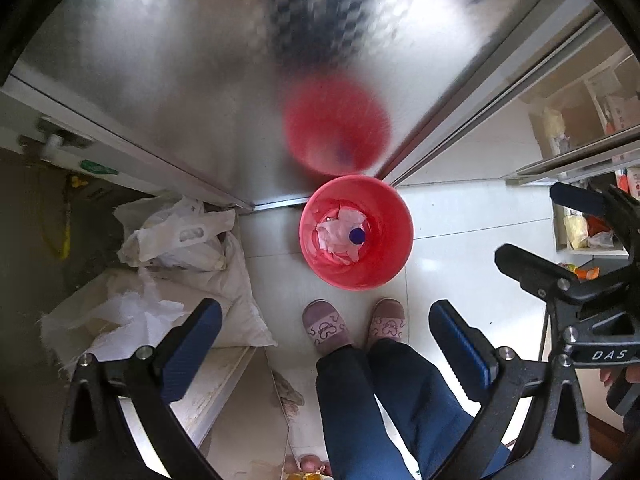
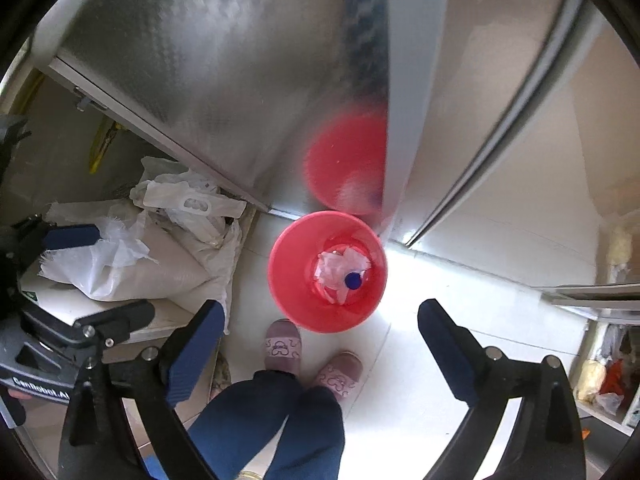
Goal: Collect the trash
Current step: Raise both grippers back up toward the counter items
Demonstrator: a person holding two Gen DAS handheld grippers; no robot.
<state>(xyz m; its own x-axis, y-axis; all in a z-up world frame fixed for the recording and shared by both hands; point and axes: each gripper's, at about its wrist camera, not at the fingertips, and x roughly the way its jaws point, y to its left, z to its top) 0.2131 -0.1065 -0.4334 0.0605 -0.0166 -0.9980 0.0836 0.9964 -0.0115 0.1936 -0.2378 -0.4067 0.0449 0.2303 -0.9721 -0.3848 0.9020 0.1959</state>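
Both grippers point down at the floor with nothing between their fingers: the left gripper (image 1: 324, 344) stands spread wide, and the right gripper (image 2: 320, 344) is spread just as far. Below and ahead of both sits the red bin (image 1: 394, 208), on pale tile against the foot of a shiny metal panel (image 1: 180, 80) that mirrors it. In its bottom lie crumpled white paper or plastic wrap (image 1: 340, 232) and what looks like a bottle, only its blue cap (image 1: 357, 235) showing. That trash is probably light; the wrap is soft and would crush in a pinch, while the bottle is likely smooth and rounded, best taken across its neck. The bin looks thin-walled and light, and its rim is the natural hold. Left of the left gripper lies a heap of white bags (image 1: 176, 236), limp and loose, best gathered at a handle cutout. The person's slippers (image 1: 326, 326) stand just nearer than the bin.
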